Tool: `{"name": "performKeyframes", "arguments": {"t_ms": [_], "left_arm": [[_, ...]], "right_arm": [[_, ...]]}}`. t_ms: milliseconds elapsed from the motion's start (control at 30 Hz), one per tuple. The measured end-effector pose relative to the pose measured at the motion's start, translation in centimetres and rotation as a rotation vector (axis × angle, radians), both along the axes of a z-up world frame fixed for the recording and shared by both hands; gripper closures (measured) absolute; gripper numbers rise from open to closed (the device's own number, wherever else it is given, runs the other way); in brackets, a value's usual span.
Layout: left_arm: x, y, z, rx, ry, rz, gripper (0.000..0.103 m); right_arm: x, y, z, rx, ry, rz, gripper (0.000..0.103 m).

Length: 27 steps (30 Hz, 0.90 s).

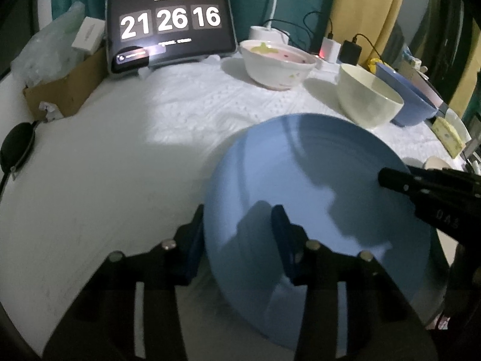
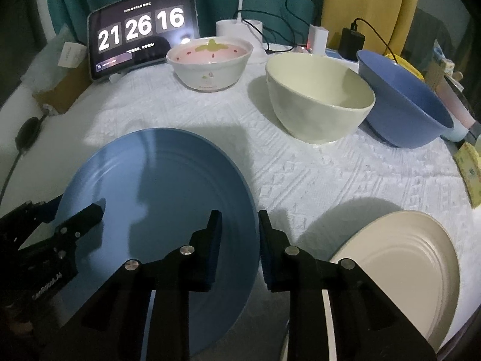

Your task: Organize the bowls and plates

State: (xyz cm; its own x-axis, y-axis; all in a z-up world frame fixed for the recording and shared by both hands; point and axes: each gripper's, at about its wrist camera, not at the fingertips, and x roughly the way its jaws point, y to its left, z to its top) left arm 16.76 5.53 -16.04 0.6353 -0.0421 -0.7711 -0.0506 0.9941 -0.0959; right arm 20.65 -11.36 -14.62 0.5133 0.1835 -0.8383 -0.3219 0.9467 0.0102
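A blue plate (image 1: pixel 315 192) is held tilted above the white tablecloth by both grippers. My left gripper (image 1: pixel 240 228) is shut on its left rim, one finger over and one under. My right gripper (image 2: pixel 240 234) is shut on the blue plate's (image 2: pixel 162 198) right rim; it also shows in the left wrist view (image 1: pixel 421 189). The left gripper shows at the plate's left in the right wrist view (image 2: pixel 75 222). A cream plate (image 2: pixel 402 267) lies at the near right. A strawberry-patterned bowl (image 2: pixel 210 63), a cream bowl (image 2: pixel 318 96) and a blue bowl (image 2: pixel 405 102) stand in a row behind.
A tablet (image 2: pixel 141 30) showing a clock leans at the back. Chargers and cables (image 2: pixel 318 39) lie behind the bowls. A cardboard box (image 1: pixel 66 87) with packets stands at the back left. Yellow sponges (image 2: pixel 469 171) lie at the right edge. A black cable (image 1: pixel 15 150) lies at the left.
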Motion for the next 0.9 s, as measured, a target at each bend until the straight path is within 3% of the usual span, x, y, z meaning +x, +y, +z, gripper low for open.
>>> {"name": "performKeyframes", "arguments": {"t_ms": [900], "left_arm": [[-2.4, -2.1, 4.9, -0.003, -0.116, -0.015, 0.060]], "right_arm": [[-2.4, -2.6, 3.9, 0.066, -0.092, -0.040, 0.078]]}}
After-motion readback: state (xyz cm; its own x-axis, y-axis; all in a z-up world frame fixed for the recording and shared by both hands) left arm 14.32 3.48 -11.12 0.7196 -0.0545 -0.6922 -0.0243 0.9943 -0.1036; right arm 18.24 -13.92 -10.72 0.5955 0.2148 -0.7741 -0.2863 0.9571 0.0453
